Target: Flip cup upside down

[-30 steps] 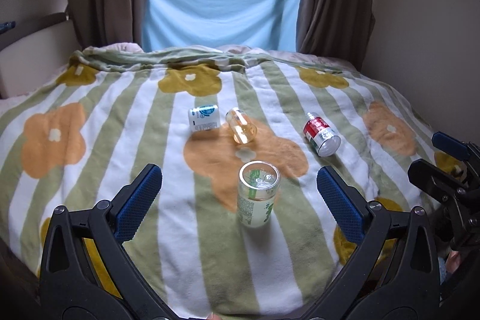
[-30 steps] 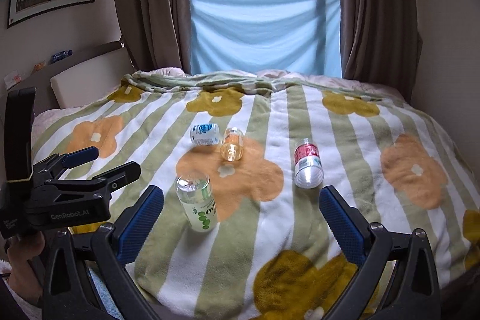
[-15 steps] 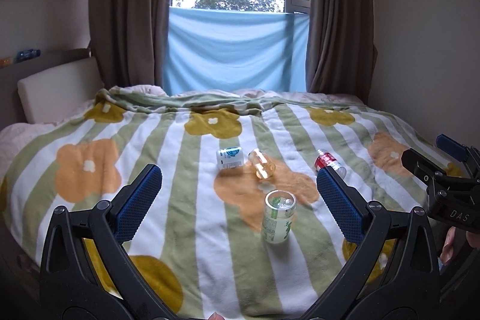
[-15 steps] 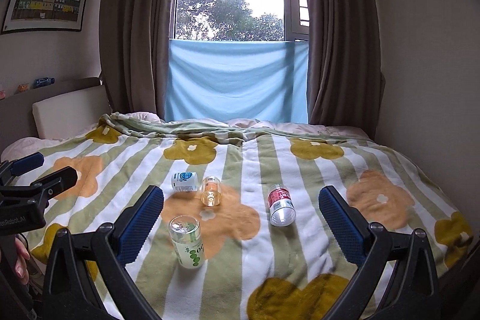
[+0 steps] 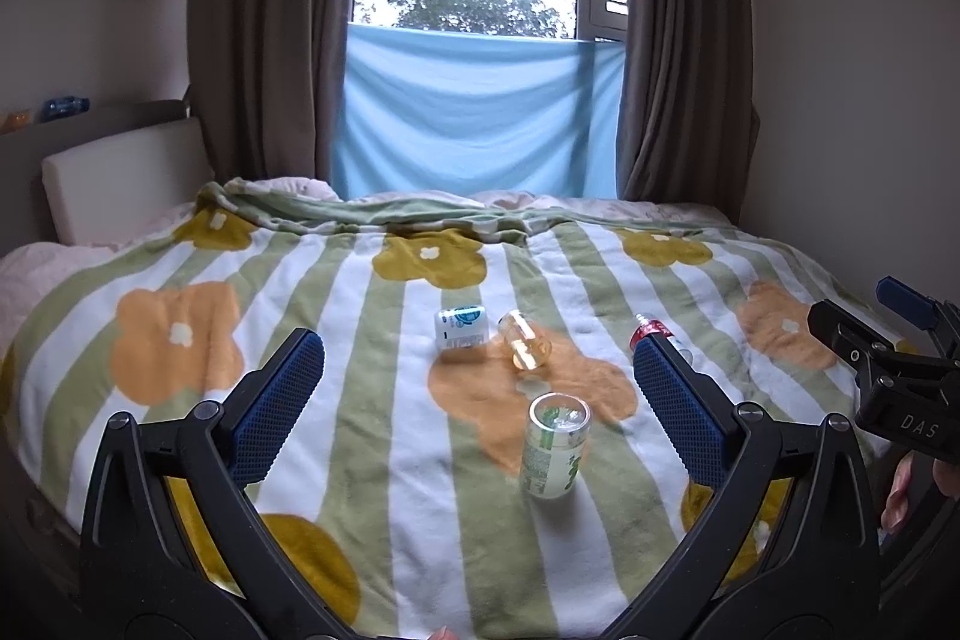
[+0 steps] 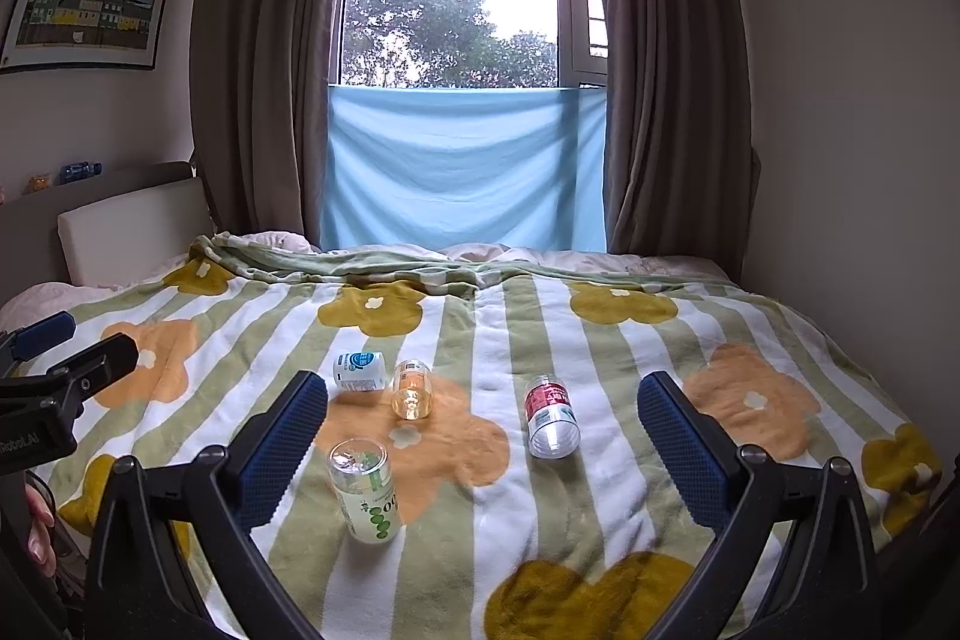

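Observation:
A clear cup with green print (image 5: 553, 445) stands upright on the striped flower blanket, open end up; it also shows in the right wrist view (image 6: 365, 490). My left gripper (image 5: 480, 412) is open and empty, held back from the cup, which sits between its blue pads. My right gripper (image 6: 483, 445) is open and empty, with the cup by its left finger (image 6: 282, 439). Each gripper shows at the edge of the other's view.
Three cups lie on their sides farther back: a white and blue one (image 6: 359, 371), an amber one (image 6: 411, 390) and a red-labelled one (image 6: 551, 423). The blanket (image 6: 600, 340) covers the bed. A headboard (image 6: 129, 232) is left, curtains and window behind.
Both grippers have pulled back and tilted up, so the cups look smaller and lower and more of the window shows. The cups have not moved.

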### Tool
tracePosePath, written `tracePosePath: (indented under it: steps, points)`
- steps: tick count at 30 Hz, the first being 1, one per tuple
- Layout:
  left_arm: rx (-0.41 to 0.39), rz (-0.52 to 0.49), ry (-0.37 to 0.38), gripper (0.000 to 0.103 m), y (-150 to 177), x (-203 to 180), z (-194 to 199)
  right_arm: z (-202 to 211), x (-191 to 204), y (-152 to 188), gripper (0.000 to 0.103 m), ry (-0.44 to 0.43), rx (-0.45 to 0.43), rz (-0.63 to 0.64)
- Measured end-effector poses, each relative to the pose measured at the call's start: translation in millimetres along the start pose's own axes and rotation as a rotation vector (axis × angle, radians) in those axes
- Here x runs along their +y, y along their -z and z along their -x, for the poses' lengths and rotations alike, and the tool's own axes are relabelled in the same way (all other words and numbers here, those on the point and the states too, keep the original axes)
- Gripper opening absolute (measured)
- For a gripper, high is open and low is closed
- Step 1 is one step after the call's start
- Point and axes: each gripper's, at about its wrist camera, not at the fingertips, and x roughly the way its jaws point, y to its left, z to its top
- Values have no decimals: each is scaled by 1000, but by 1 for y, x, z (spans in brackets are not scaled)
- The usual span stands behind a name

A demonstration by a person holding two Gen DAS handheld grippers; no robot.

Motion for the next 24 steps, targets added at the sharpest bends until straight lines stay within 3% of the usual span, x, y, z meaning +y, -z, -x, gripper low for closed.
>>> tracePosePath:
  steps: [24]
  points:
    - [-4,0,5,103,3,-3,-5,-4,-3,-6,103,2,-4,-5]
